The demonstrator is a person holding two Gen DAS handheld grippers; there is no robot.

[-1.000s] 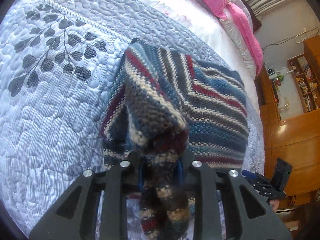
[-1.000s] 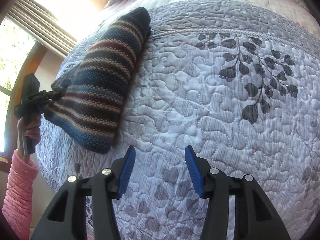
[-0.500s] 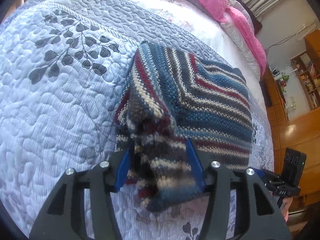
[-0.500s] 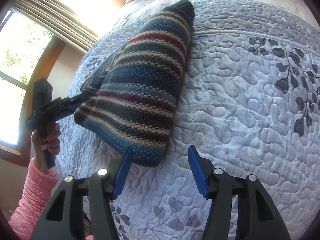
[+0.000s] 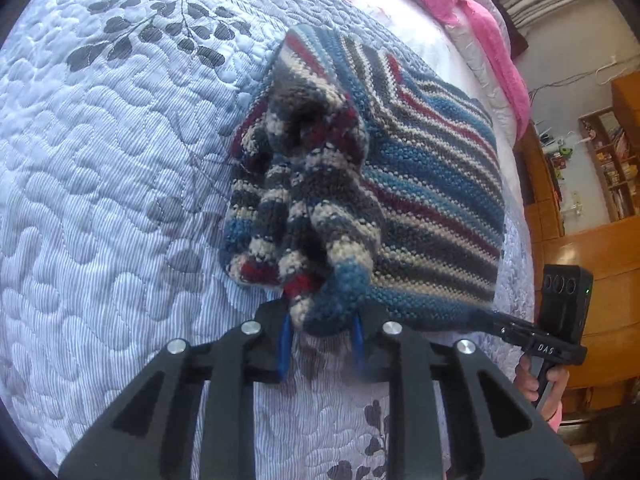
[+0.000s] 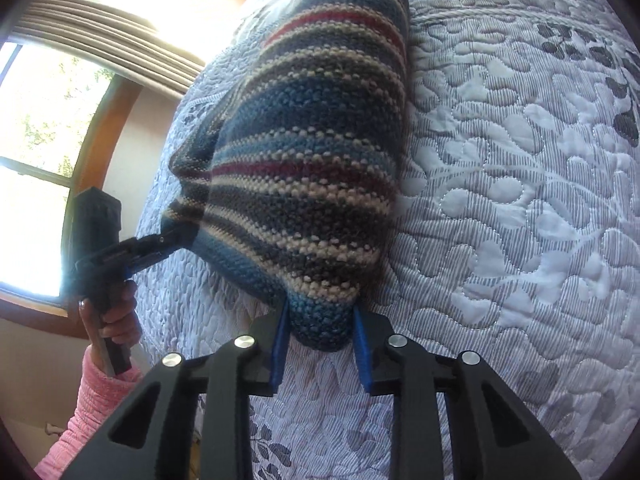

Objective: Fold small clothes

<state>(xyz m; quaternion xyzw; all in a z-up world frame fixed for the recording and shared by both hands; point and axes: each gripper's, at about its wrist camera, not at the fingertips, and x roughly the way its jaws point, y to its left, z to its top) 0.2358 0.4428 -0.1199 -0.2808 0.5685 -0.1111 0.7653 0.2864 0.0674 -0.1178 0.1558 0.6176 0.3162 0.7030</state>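
A quilted bed (image 5: pixel 100 200) is covered by a leaf-patterned spread, on which the striped knitted garment (image 5: pixel 432 200) is laid, partly folded. Its bunched near corner is clamped by the left gripper (image 5: pixel 320 336); another corner is pinched between the blue pads of the right gripper (image 6: pixel 318 354).

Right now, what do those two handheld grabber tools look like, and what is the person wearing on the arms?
Both are alike: the left gripper and the right gripper have black angular frames with cut-out windows, silver round bolts and blue finger pads. From the side, the right gripper shows a black pistol handle, a boxy black top and white lettering "DAS". No cables show. A pink knitted sleeve covers the left arm.
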